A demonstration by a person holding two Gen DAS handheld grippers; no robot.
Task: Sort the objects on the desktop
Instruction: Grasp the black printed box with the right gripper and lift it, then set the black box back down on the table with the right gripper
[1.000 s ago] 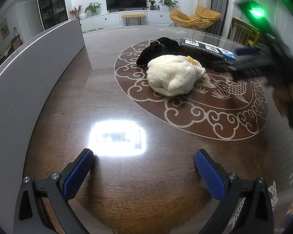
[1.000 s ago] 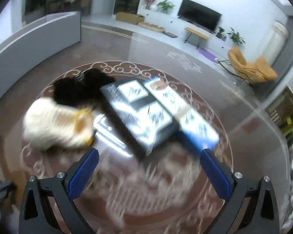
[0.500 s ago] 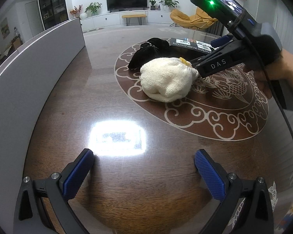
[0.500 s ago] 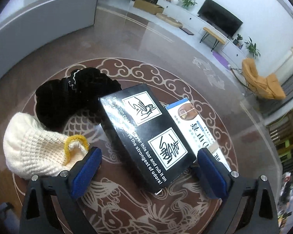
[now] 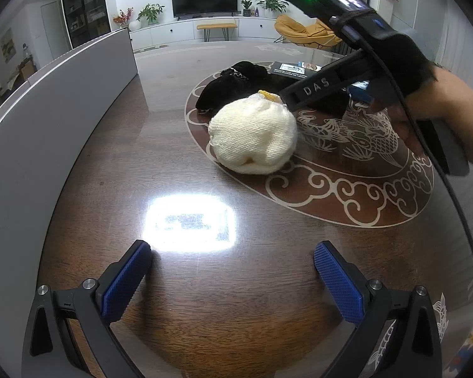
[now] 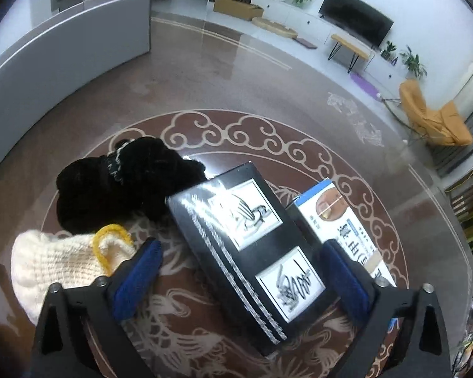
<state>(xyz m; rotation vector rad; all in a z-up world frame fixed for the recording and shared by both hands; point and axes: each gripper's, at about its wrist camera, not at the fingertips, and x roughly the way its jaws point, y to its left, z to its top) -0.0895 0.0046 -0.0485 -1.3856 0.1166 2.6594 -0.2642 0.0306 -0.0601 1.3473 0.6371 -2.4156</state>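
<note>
A black box with two white picture labels lies on the round table, between the fingers of my right gripper. The jaws are closing and the left pad still stands clear of the box. A white and blue box lies against its right side. A black knitted piece and a cream knitted glove with a yellow cuff lie to the left. My left gripper hangs open over bare wood, short of the cream glove.
A grey curved panel runs along the table's left edge. A bright glare patch lies just beyond the left fingers. A person's hand holds the right gripper over the fish inlay. An orange chair stands beyond the table.
The right gripper has swept in from the right and come down around the black box, its jaws a little narrower. The cream glove has shifted slightly left. The left gripper has kept still.
</note>
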